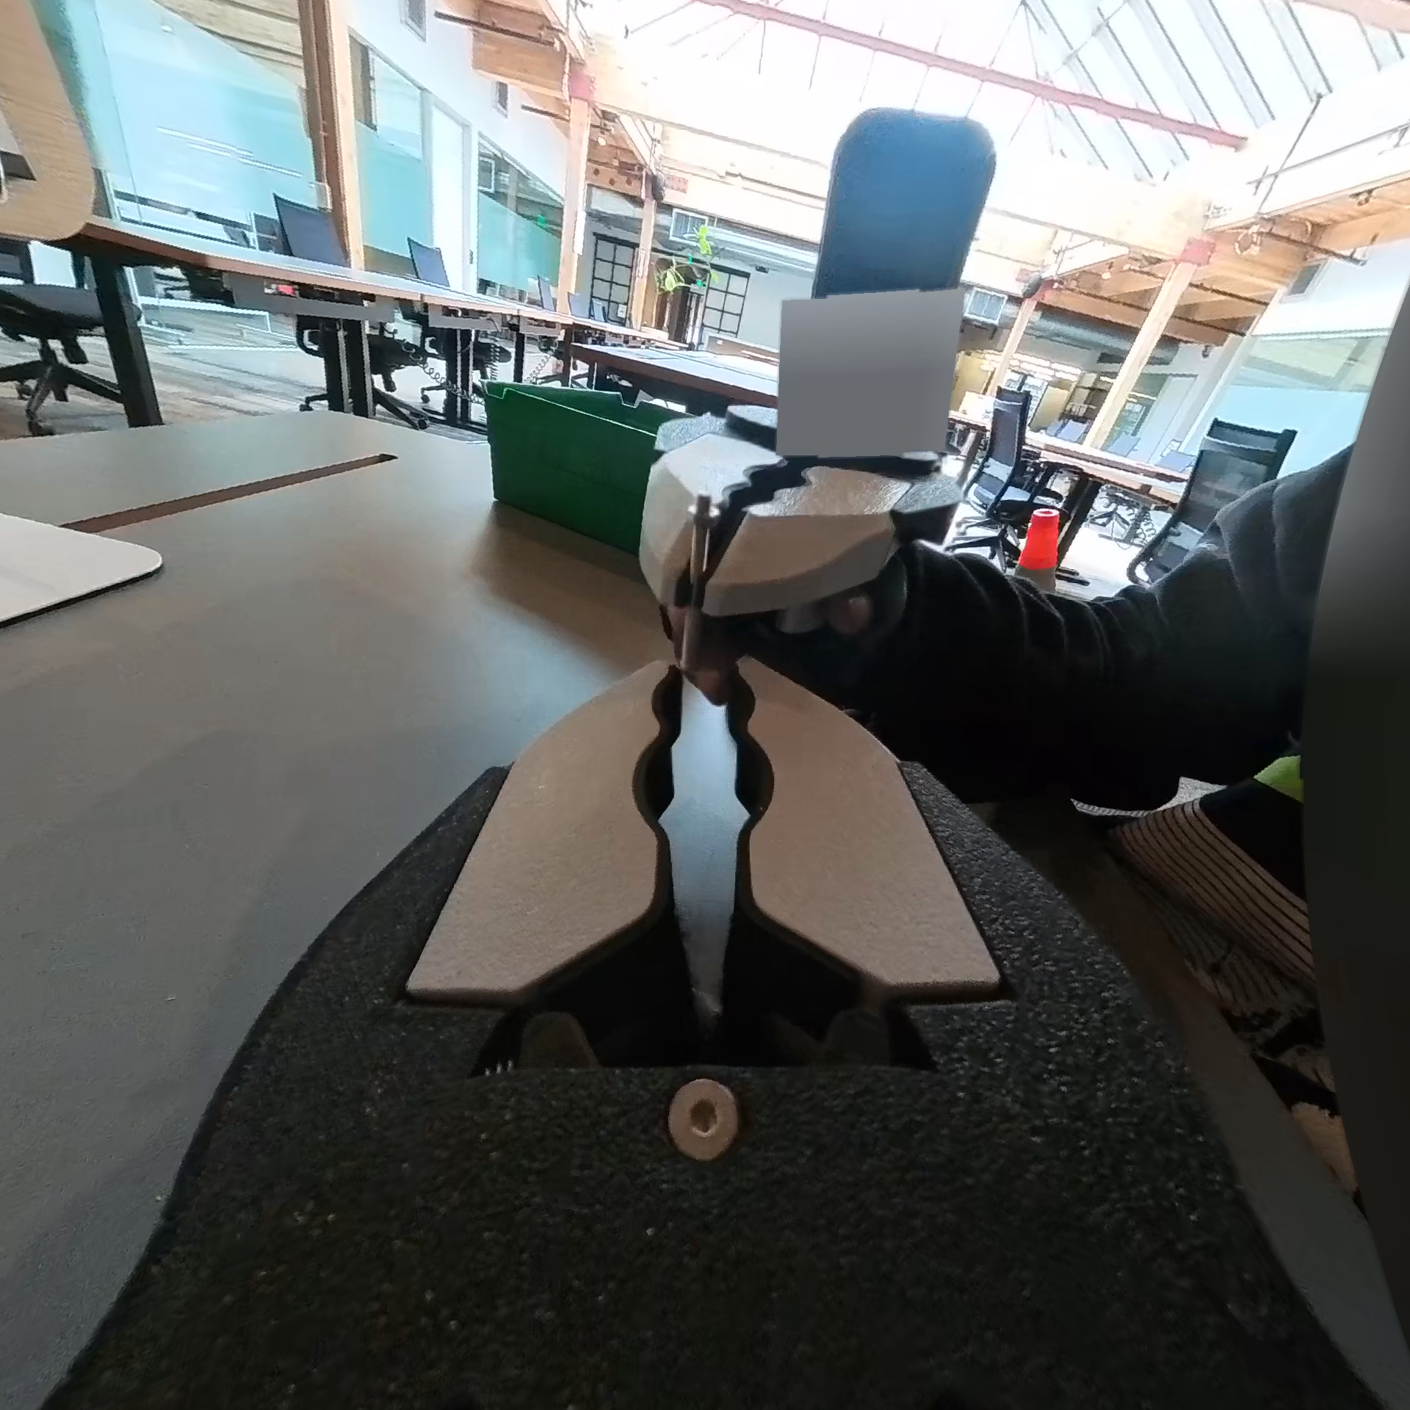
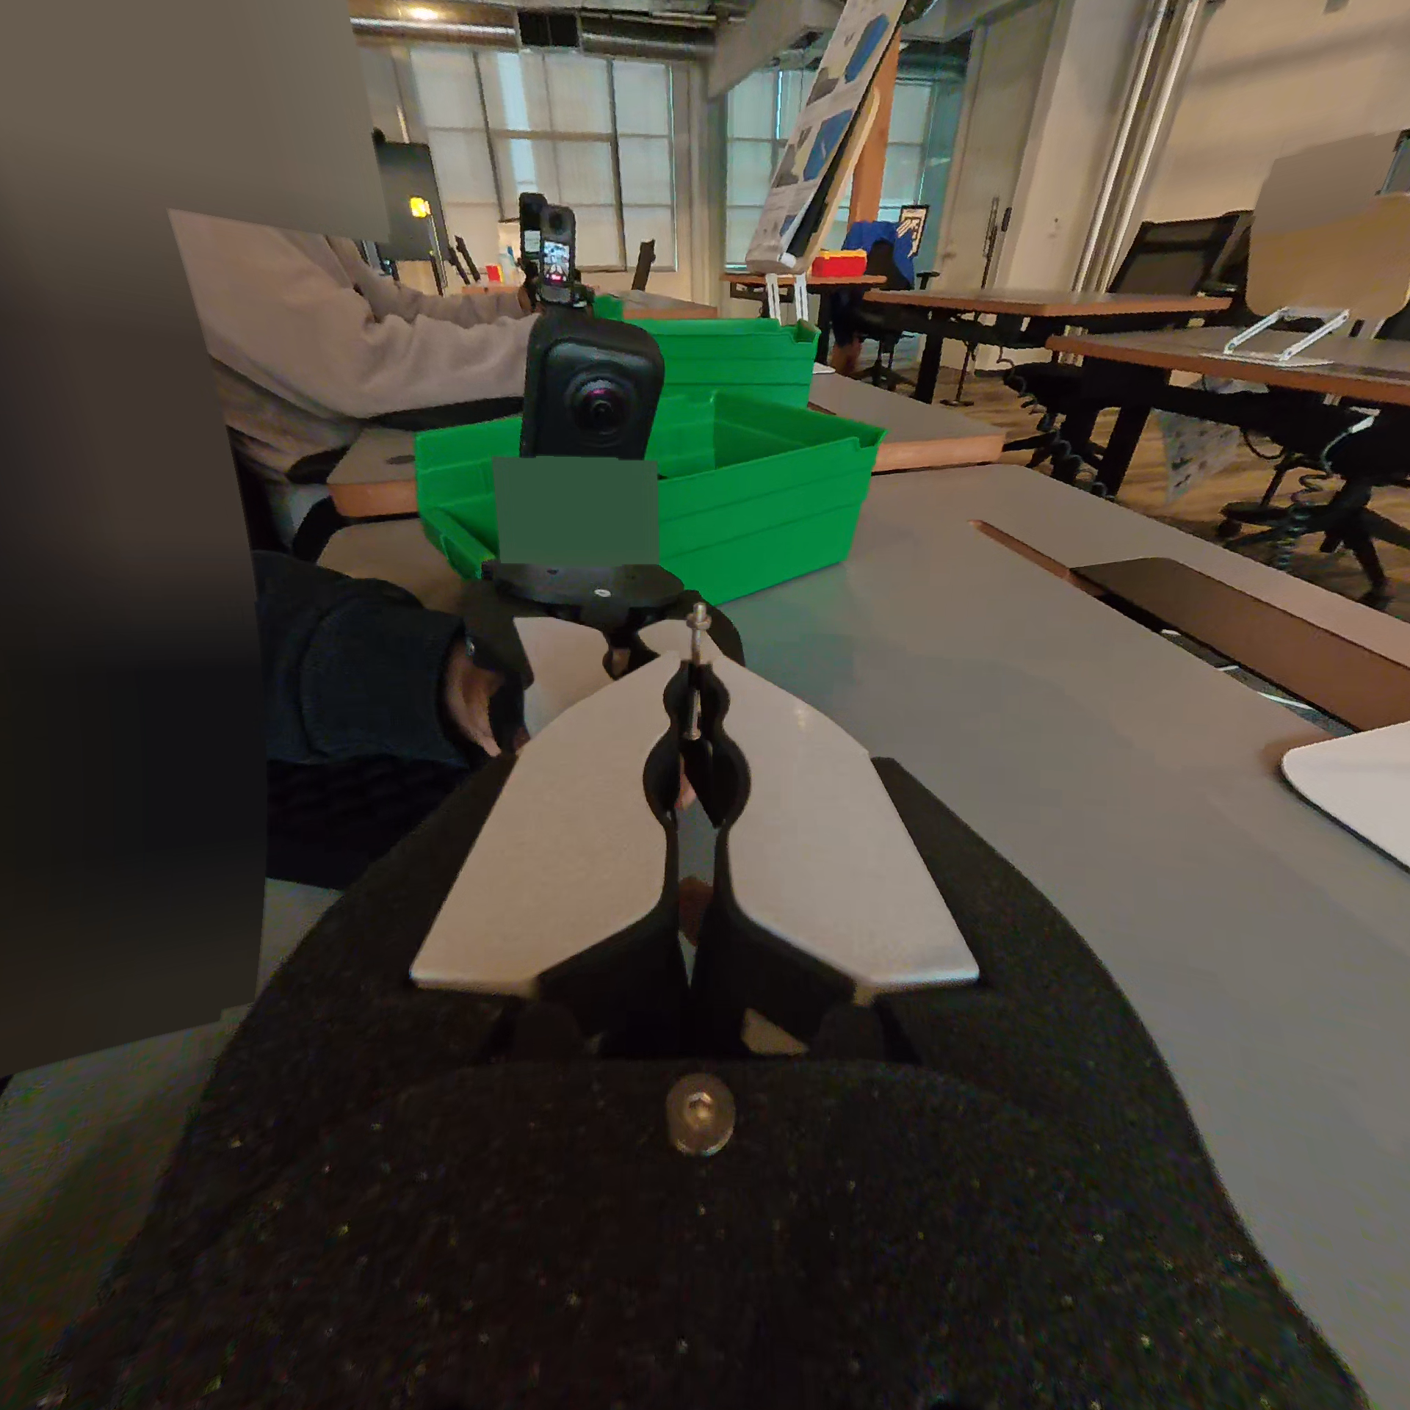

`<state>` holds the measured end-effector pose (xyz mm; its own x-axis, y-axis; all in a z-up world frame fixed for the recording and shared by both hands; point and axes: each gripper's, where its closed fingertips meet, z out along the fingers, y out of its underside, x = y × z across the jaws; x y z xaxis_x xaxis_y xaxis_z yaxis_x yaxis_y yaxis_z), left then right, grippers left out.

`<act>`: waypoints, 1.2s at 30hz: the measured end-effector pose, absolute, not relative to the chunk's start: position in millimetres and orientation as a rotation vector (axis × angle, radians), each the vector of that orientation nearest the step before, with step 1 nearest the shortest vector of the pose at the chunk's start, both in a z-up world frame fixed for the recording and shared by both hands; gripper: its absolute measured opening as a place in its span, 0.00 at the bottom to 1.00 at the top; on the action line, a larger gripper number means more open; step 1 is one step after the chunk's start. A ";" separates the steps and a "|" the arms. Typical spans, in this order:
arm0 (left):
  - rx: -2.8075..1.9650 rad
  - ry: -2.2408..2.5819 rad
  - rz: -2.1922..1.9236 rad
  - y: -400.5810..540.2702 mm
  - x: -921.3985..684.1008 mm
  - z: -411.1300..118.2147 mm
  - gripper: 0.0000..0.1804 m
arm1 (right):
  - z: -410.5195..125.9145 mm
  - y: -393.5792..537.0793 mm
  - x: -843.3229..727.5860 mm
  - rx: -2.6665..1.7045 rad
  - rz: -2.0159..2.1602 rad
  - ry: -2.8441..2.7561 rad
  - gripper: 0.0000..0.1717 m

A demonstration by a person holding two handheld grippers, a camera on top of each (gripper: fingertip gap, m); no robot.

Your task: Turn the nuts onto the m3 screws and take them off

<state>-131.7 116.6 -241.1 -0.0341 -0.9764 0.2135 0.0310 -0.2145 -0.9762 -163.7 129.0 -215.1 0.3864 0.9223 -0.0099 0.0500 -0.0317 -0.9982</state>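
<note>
Right gripper [image 2: 696, 671] tips clamped on thin silver screw [image 2: 693, 687], screw standing upright, small nut [image 2: 698, 622] sitting near its top end, poking above fingertips. Left gripper [image 1: 706, 675] jaws parted, narrow gap between tips, nothing pinched; sits just under and in front of right one, screw's lower end hanging right by its tips. Both held over grey table [image 2: 992, 687]. Green bin [image 2: 763, 503] further back. White pad [image 1: 69, 564] off to side.

Screw [image 2: 694, 671] lower end hidden between fingers [image 2: 595, 801], white pad [image 2: 1358, 786] cut off
</note>
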 end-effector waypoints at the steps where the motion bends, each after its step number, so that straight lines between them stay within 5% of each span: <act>1: -1.324 1.093 -1.405 117.0 -132.1 -240.7 0.05 | -215.2 128.3 -164.0 -1.426 0.905 -0.941 0.00; 22: -1.316 1.102 -1.404 116.4 -133.1 -240.6 0.01 | -217.9 126.5 -165.9 -1.425 0.926 -0.951 0.01; 36: -1.335 1.102 -1.399 117.7 -132.6 -242.6 0.01 | -208.2 122.1 -167.4 -1.350 0.880 -0.969 0.13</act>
